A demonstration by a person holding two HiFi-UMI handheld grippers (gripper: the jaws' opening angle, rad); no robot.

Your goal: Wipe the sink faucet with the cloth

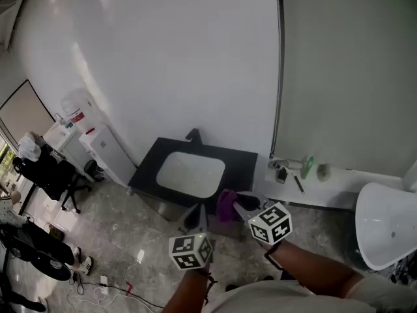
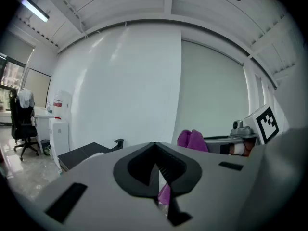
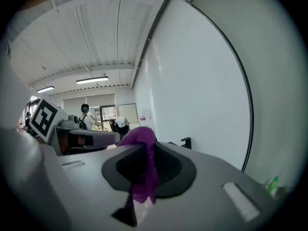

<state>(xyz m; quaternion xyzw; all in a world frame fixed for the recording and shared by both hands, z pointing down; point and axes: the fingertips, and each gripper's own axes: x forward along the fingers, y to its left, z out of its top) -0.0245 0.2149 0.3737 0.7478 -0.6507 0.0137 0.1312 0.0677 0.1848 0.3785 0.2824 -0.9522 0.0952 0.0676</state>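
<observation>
A black faucet (image 1: pixel 193 135) stands at the back of a white sink basin (image 1: pixel 190 173) set in a black counter (image 1: pixel 244 165), against the white wall. My right gripper (image 1: pixel 238 201) is shut on a purple cloth (image 1: pixel 226 204), held just off the counter's near edge. In the right gripper view the cloth (image 3: pixel 142 165) bunches between the jaws, with the faucet (image 3: pixel 185 141) beyond. My left gripper (image 1: pixel 197 215) hangs beside it to the left, jaws together with nothing in them (image 2: pixel 156 148). In its view, the cloth (image 2: pixel 192 139) shows to the right and the faucet (image 2: pixel 118 142) is far off.
A white ledge (image 1: pixel 339 191) right of the counter carries a green bottle (image 1: pixel 306 167) and small items. A white bowl-shaped fixture (image 1: pixel 384 220) sits at far right. A water dispenser (image 1: pixel 81 113), white cabinets and an office chair (image 1: pixel 49 171) stand at left. Cables lie on the floor.
</observation>
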